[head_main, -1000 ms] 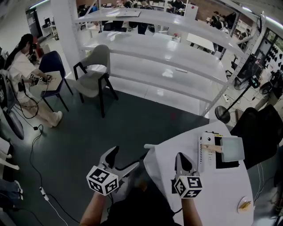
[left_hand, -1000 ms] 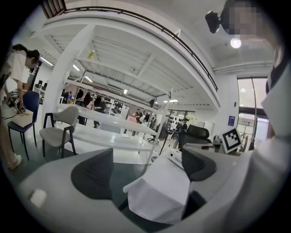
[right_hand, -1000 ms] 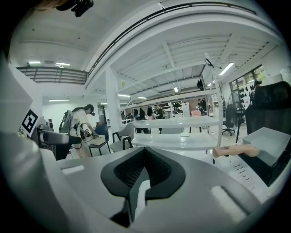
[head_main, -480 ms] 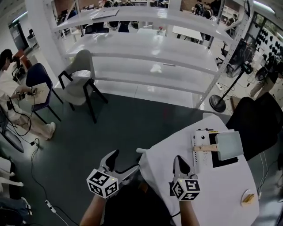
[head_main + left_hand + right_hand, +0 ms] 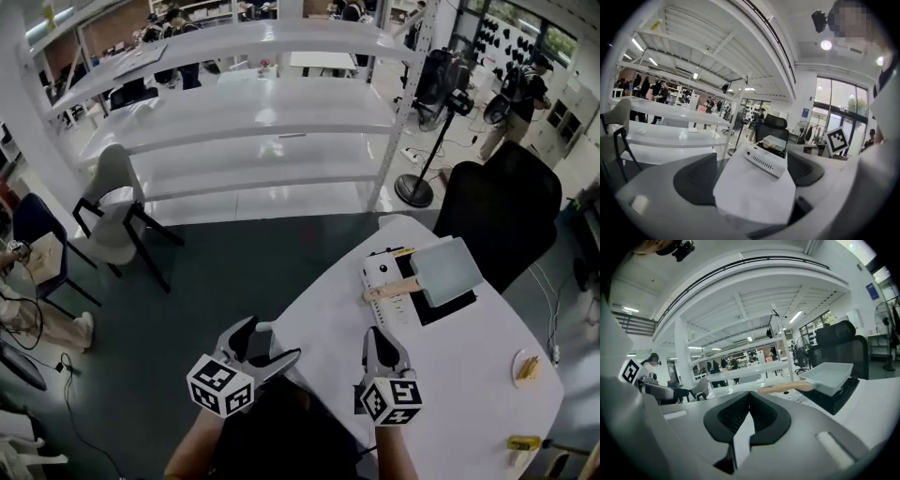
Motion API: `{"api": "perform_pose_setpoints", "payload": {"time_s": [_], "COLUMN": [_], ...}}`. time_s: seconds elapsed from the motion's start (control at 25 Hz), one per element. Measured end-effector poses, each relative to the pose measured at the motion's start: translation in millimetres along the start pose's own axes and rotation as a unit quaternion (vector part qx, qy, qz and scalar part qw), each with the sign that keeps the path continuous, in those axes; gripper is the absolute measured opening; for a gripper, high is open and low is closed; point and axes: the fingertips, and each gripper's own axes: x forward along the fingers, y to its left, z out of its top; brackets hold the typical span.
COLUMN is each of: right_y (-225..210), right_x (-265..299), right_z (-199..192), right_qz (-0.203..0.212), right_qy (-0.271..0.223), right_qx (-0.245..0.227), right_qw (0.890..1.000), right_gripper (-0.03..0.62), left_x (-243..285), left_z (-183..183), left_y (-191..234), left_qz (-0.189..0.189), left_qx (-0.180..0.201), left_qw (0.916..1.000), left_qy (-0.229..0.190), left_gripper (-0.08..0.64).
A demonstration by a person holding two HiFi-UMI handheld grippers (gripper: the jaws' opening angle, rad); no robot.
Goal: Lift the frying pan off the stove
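Observation:
The frying pan (image 5: 446, 269) is square and pale grey, with a wooden handle (image 5: 388, 291) that points toward me. It rests on the black top of a white stove (image 5: 382, 276) at the far side of the white table (image 5: 469, 375). My left gripper (image 5: 269, 340) hangs open over the table's left corner, well short of the stove. In the left gripper view, the stove (image 5: 766, 160) and pan (image 5: 775, 142) show between the spread jaws. My right gripper (image 5: 380, 335) is shut on nothing, above the table and short of the handle. The right gripper view shows the pan (image 5: 829, 374) ahead to the right.
A small plate (image 5: 526, 368) and a yellow item (image 5: 520, 442) lie at the table's right edge. A black office chair (image 5: 495, 214) stands behind the table. White shelves (image 5: 262, 122), a grey chair (image 5: 114, 208) and a floor fan (image 5: 418, 187) stand farther off.
The head view has swung to the right, so the table, stove and pan sit nearer the middle. Both grippers keep much the same place and jaw state.

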Motion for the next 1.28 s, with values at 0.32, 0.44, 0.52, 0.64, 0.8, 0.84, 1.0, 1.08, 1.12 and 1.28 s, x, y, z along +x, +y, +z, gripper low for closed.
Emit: {"api": "perform_pose_setpoints", "payload": {"time_s": [0.32,0.44,0.52,0.64,0.8,0.84,1.0,1.08,1.12,1.28], "right_y": [-52,-70,-78,-81,-78,-78,-72,-67,-64,-53], "right_x": [-14,-20,-27,-39,-48,-49,-54,-59,-62,-74], "right_z": [-4,-4,-2,2,5,6,4,2,1,-4], "right_qz": [-0.121,-0.176,-0.214,-0.268,-0.322,-0.335,-0.376,-0.402,-0.415,-0.450], "right_qy": [-0.017,-0.022,-0.028,-0.036,-0.044,-0.046,-0.053,-0.055,-0.055,-0.054], "right_qx": [0.028,0.038,0.045,0.054,0.063,0.065,0.070,0.074,0.077,0.087], "right_qw": [0.992,0.983,0.975,0.961,0.943,0.939,0.922,0.911,0.905,0.887], "right_gripper": [0.006,0.006,0.006,0.006,0.006,0.006,0.006,0.006,0.006,0.006], "left_x": [90,121,138,156,170,173,186,192,195,201], "left_z": [22,34,41,48,52,52,51,51,52,51], "left_y": [-17,-18,-20,-27,-37,-40,-49,-53,-55,-65], "left_qz": [-0.134,-0.181,-0.211,-0.260,-0.311,-0.322,-0.364,-0.386,-0.396,-0.422], "left_qx": [0.041,0.055,0.062,0.073,0.078,0.080,0.090,0.090,0.090,0.093], "left_qw": [0.9894,0.9808,0.9738,0.9599,0.9422,0.9376,0.9189,0.9085,0.9035,0.8884], "left_qy": [0.036,0.046,0.056,0.073,0.097,0.103,0.124,0.134,0.138,0.155], "left_gripper": [0.522,0.520,0.520,0.520,0.521,0.521,0.521,0.521,0.520,0.520]}}
